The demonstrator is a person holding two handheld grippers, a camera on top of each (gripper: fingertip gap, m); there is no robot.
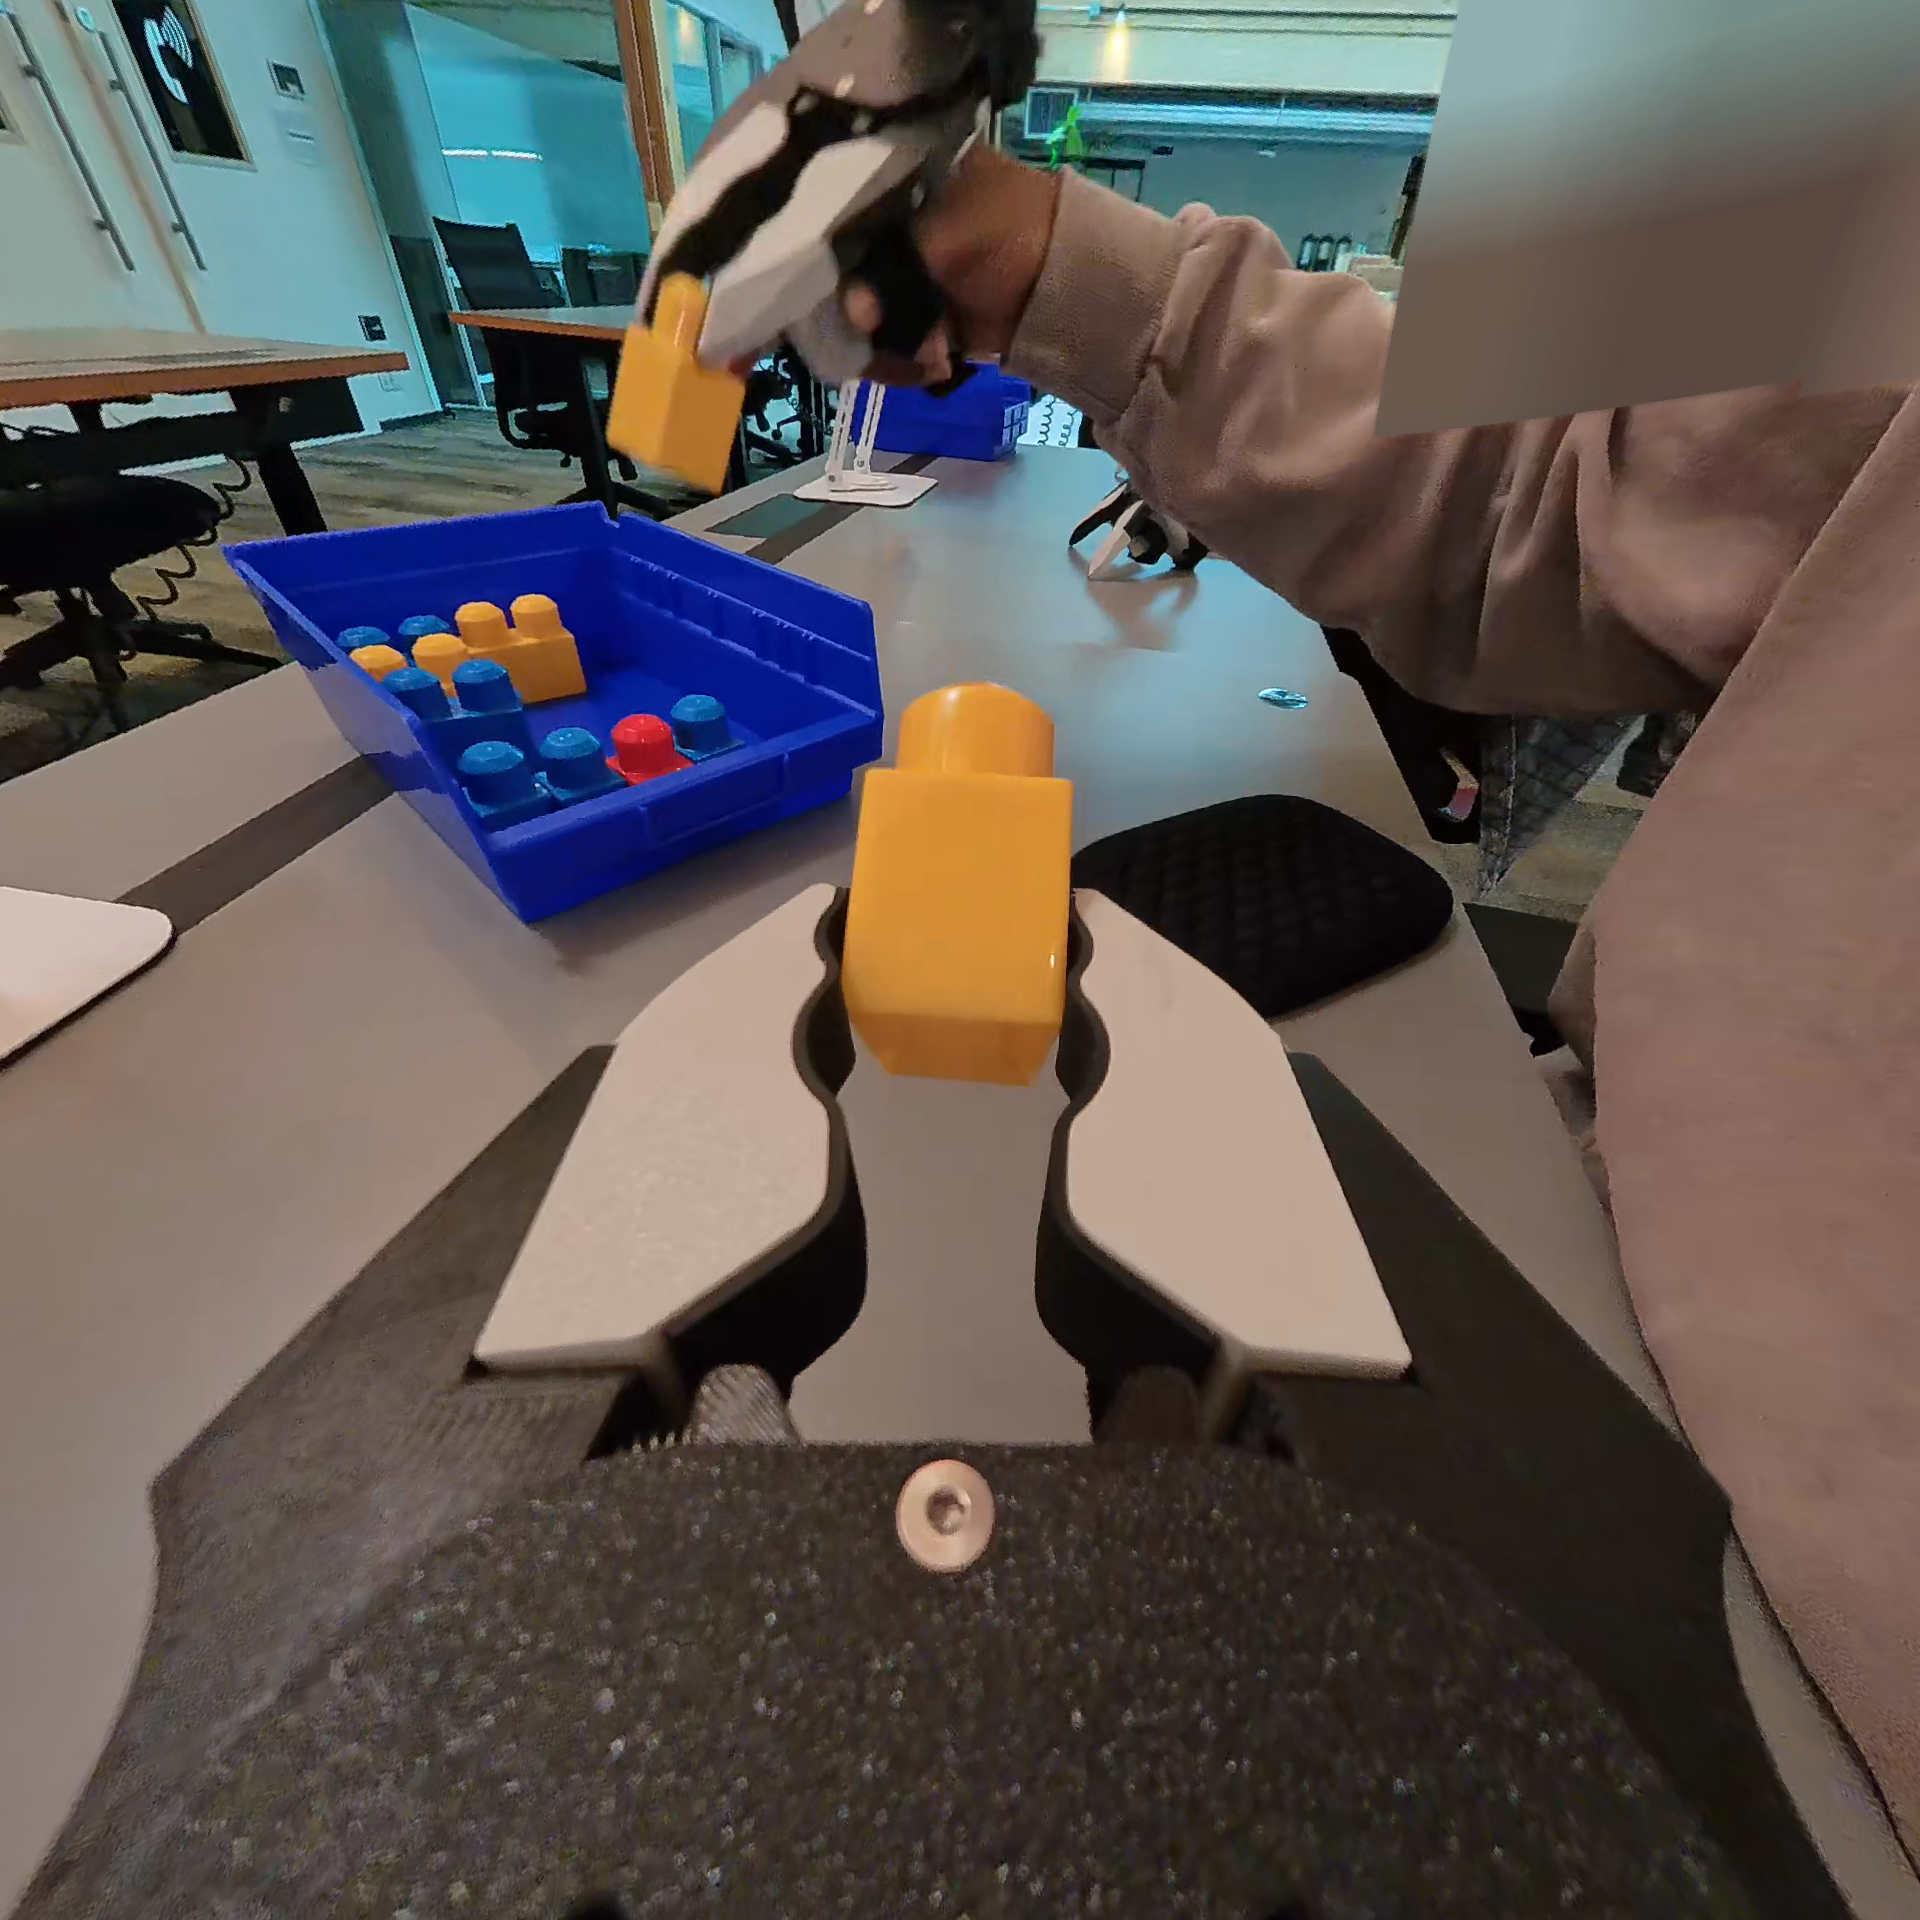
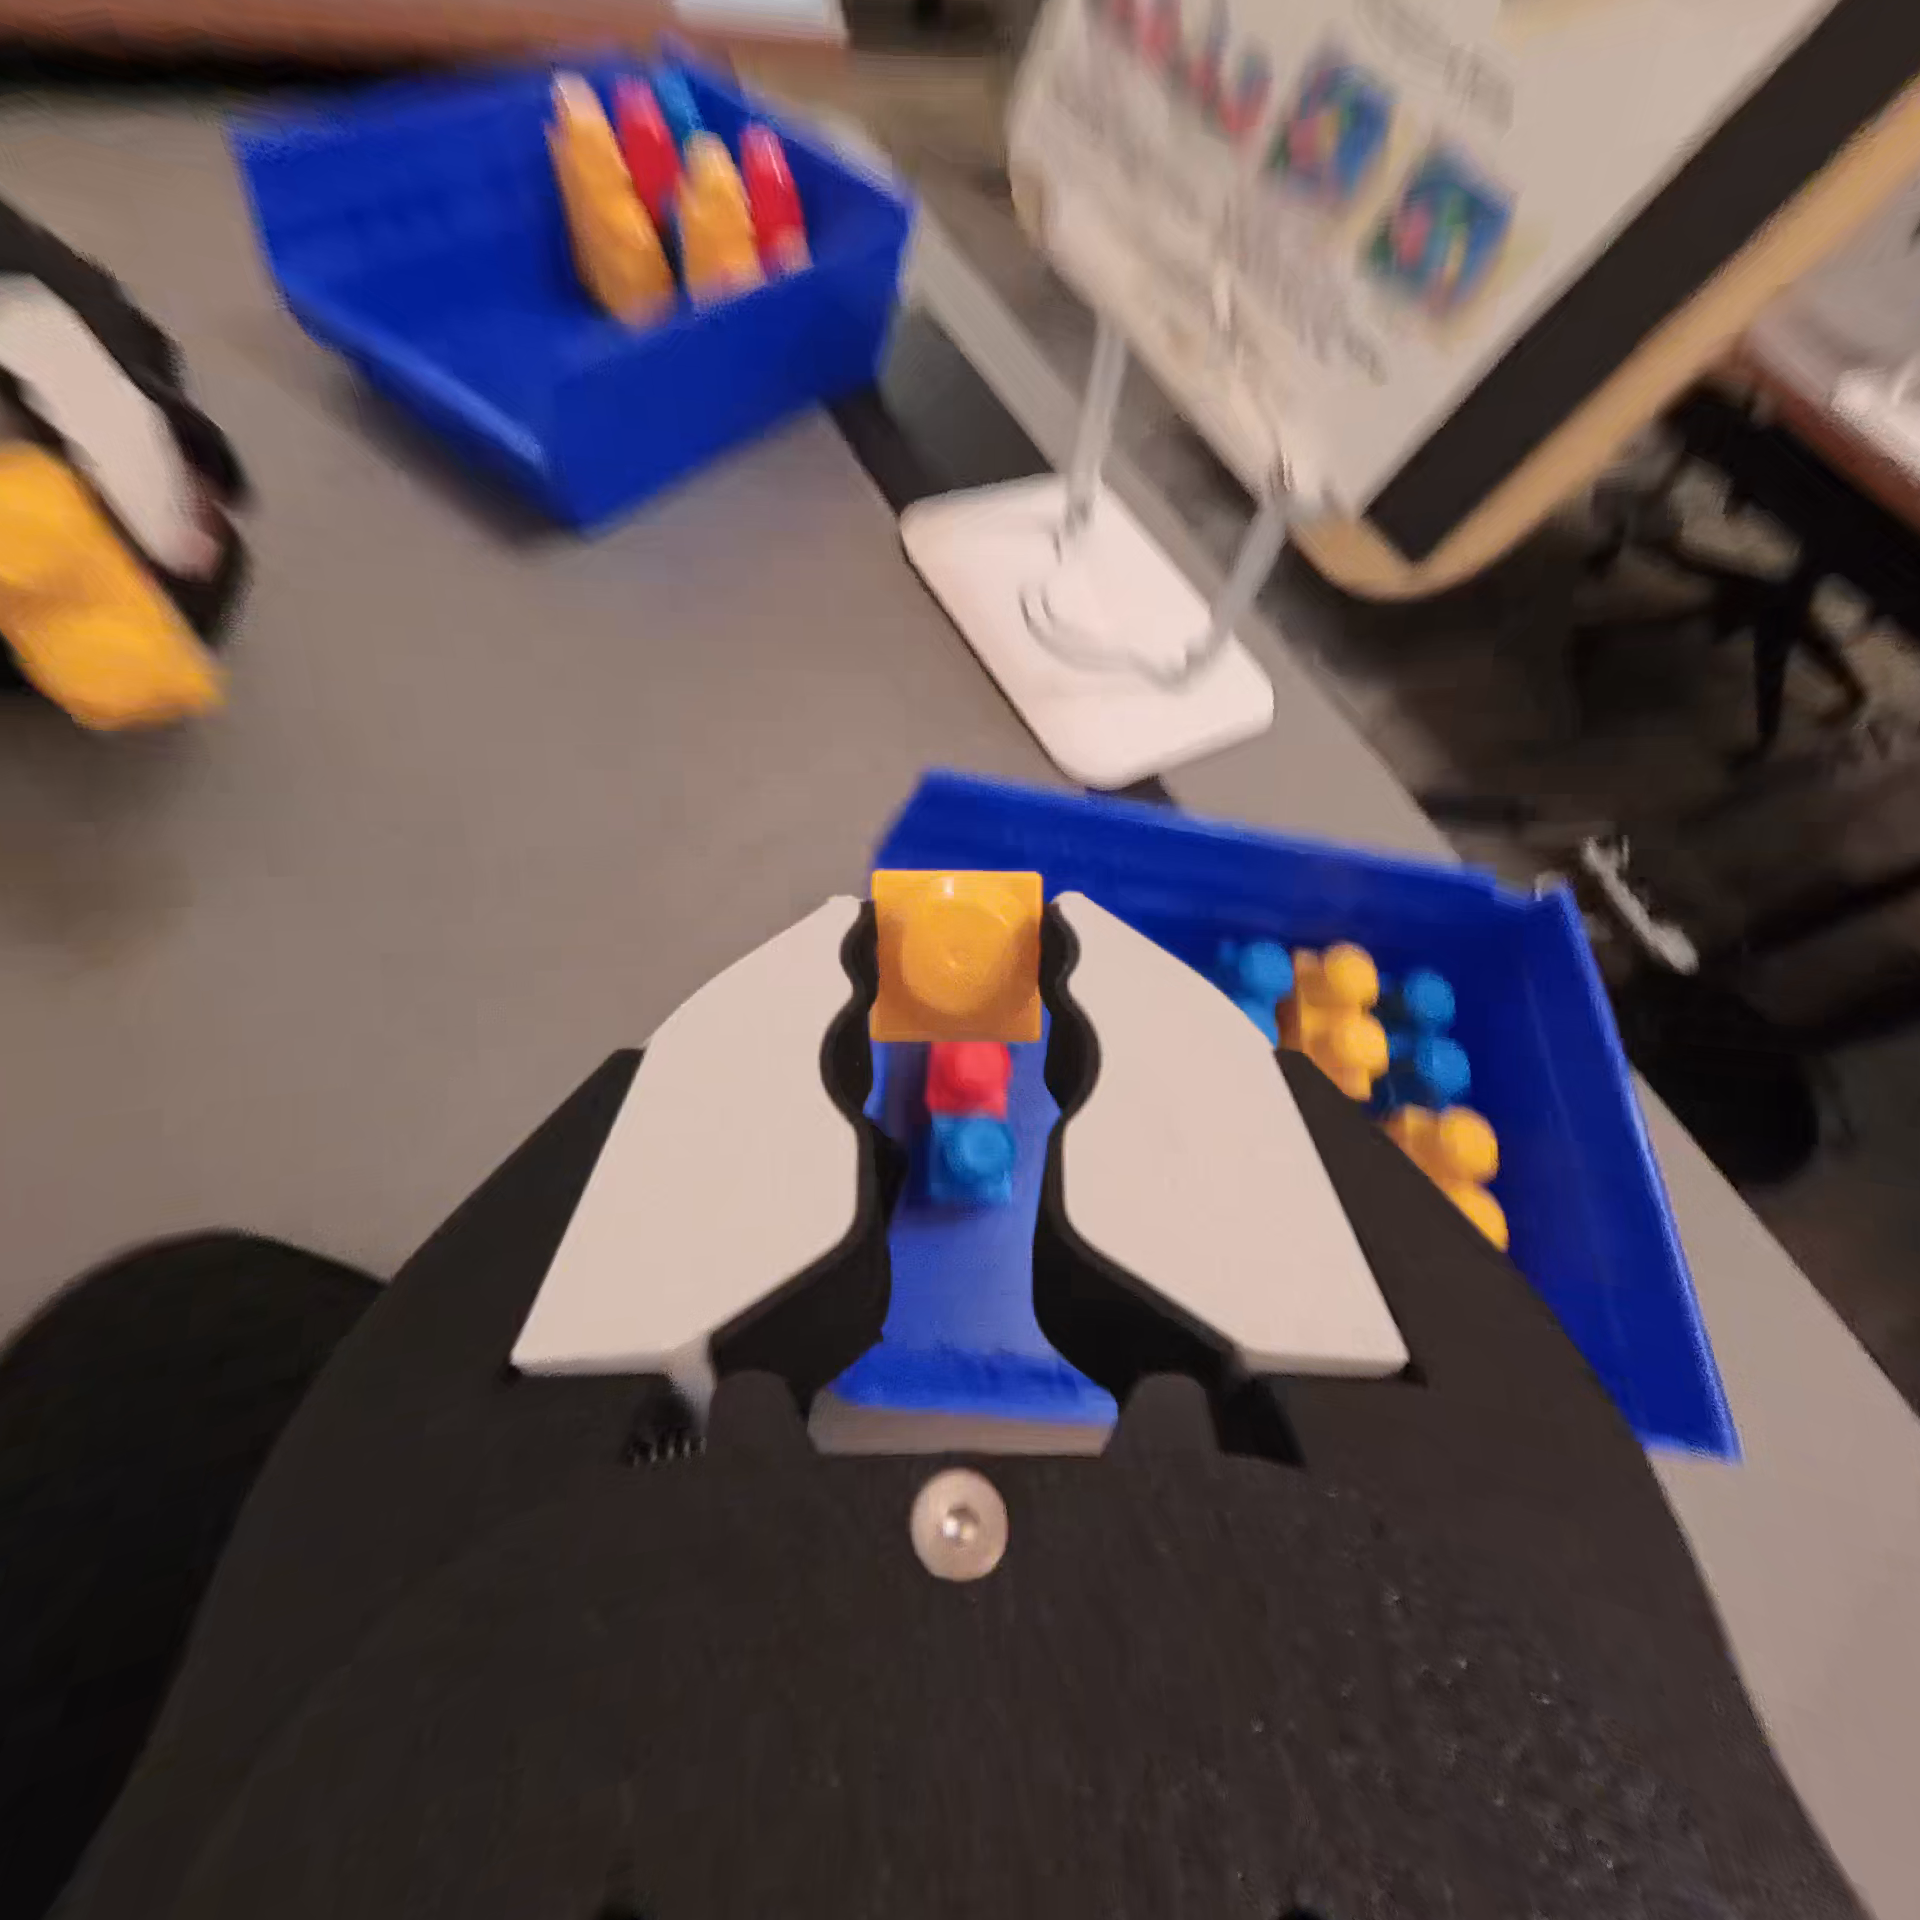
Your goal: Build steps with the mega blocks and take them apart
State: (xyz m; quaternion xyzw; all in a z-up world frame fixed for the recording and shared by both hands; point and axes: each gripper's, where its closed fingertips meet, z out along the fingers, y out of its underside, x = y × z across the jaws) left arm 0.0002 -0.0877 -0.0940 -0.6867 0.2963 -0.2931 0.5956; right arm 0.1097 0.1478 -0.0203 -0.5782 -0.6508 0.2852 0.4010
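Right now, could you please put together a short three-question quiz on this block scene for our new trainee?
1. True or false: the left gripper is shut on an orange block.
2. How many red blocks are in the blue bin in the left wrist view?
3. Multiple choice: the right gripper holds its orange block above
A. the white stand base
B. a blue bin
C. the black pad

Key
1. True.
2. One, the red block.
3. B.
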